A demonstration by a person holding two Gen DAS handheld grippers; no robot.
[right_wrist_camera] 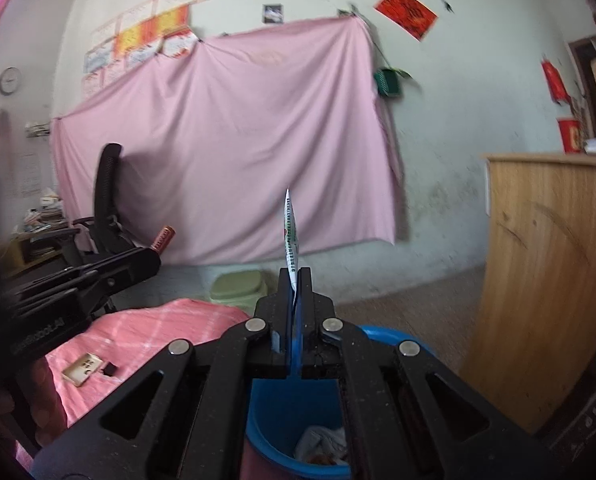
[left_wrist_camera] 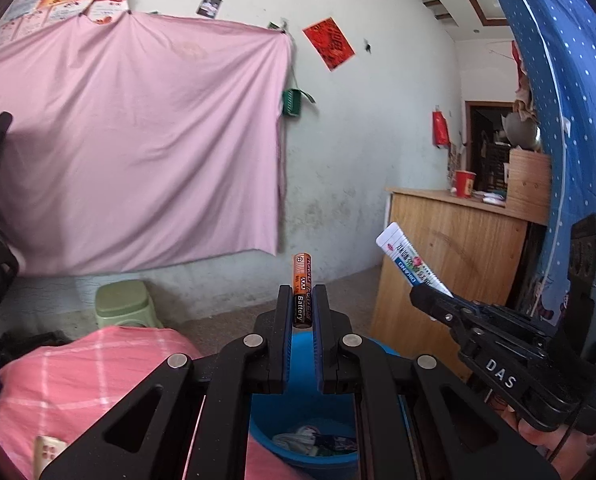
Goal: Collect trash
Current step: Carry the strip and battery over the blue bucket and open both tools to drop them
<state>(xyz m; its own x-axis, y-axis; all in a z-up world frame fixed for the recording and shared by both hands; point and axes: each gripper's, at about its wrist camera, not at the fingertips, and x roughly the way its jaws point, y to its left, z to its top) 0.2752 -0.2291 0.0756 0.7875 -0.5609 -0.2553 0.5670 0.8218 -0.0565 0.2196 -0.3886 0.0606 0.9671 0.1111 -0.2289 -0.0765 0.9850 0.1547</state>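
Now both tongs pinch trash. Your left tongs point(left_wrist_camera: 301, 300) squeeze a small battery point(left_wrist_camera: 302, 280) that stands straight up between the pads. Your right tongs point(right_wrist_camera: 296, 280) squeeze a thin flat packet point(right_wrist_camera: 291, 236) by its bottom edge. Bring each one right over the blue bin point(right_wrist_camera: 385, 336) before you let go, so nothing falls on the pink bed cover point(left_wrist_camera: 98, 356). Go low and slow. The bin sits just under and ahead of both tongs, with some trash point(left_wrist_camera: 309, 438) already inside.
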